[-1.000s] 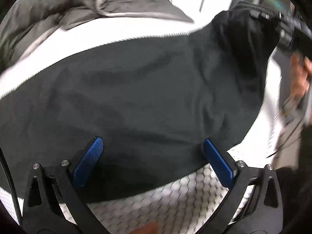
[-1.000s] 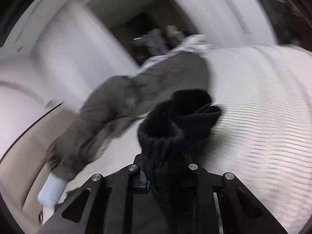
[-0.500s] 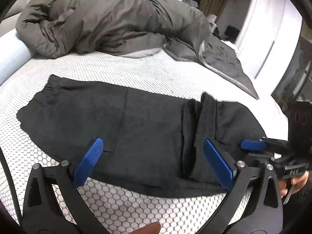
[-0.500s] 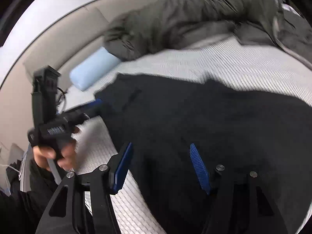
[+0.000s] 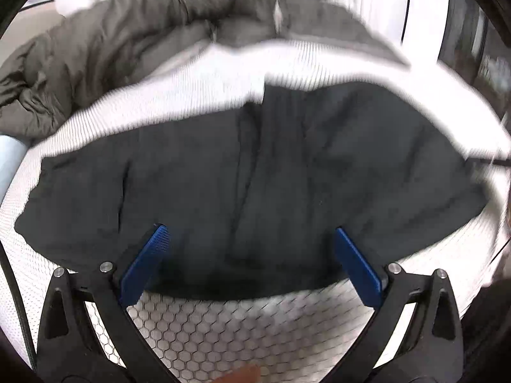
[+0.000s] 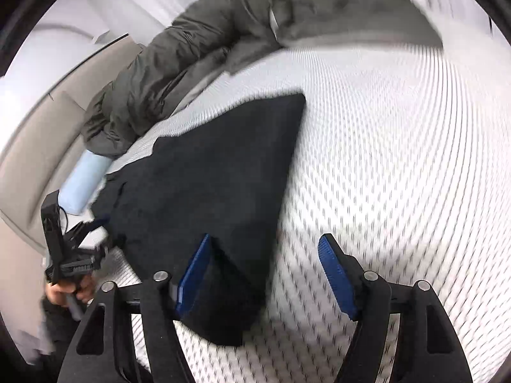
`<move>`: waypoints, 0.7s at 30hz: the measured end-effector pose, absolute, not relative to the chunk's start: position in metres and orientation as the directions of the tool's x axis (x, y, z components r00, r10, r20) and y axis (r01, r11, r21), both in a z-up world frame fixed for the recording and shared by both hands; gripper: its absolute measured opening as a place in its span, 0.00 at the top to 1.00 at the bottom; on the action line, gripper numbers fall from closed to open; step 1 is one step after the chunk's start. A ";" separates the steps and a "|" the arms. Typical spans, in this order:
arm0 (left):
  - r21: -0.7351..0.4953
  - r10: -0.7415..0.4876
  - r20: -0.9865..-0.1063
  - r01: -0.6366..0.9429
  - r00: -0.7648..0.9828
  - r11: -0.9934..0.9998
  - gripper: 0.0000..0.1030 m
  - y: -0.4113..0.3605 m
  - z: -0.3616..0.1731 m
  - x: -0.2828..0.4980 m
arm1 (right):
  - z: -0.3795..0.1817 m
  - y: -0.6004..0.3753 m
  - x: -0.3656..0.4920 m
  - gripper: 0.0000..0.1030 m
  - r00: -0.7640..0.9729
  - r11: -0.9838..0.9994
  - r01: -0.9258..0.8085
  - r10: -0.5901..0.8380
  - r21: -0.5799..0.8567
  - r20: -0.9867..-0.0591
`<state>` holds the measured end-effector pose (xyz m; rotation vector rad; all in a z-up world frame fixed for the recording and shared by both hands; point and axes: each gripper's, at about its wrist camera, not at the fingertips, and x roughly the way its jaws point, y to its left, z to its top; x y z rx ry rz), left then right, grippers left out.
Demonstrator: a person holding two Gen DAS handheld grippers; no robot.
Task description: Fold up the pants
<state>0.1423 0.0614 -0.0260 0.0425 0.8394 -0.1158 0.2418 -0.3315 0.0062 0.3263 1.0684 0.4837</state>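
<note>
The black pants (image 5: pixel 255 175) lie flat on the white mattress (image 5: pixel 239 328), with a fold ridge running across their middle. My left gripper (image 5: pixel 249 229) hovers open over the near edge of the pants, nothing between its blue pads. In the right wrist view the pants (image 6: pixel 207 175) end in a straight folded edge. My right gripper (image 6: pixel 265 239) straddles that edge, jaws opening, one finger over the cloth and the other over bare mattress (image 6: pixel 399 159); the pads press on nothing. The left gripper (image 6: pixel 76 249) shows at the far left, held by a hand (image 6: pixel 68 290).
A crumpled grey duvet (image 5: pixel 127 41) is heaped along the far side of the bed, also seen in the right wrist view as the duvet (image 6: pixel 191 48). A light blue bolster (image 6: pixel 83 182) lies at the bed's left end. Beige headboard panels stand behind it.
A second ago my right gripper was shut on a bunched end of the pants; now that end lies folded over and the jaws stand apart. The left view has swung slightly closer over the pants.
</note>
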 end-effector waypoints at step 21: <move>-0.011 -0.331 -0.756 0.493 0.565 0.870 0.01 -0.159 -0.036 0.127 | -0.008 -0.318 0.195 0.92 0.281 0.743 -0.437 0.648 0.507 -0.708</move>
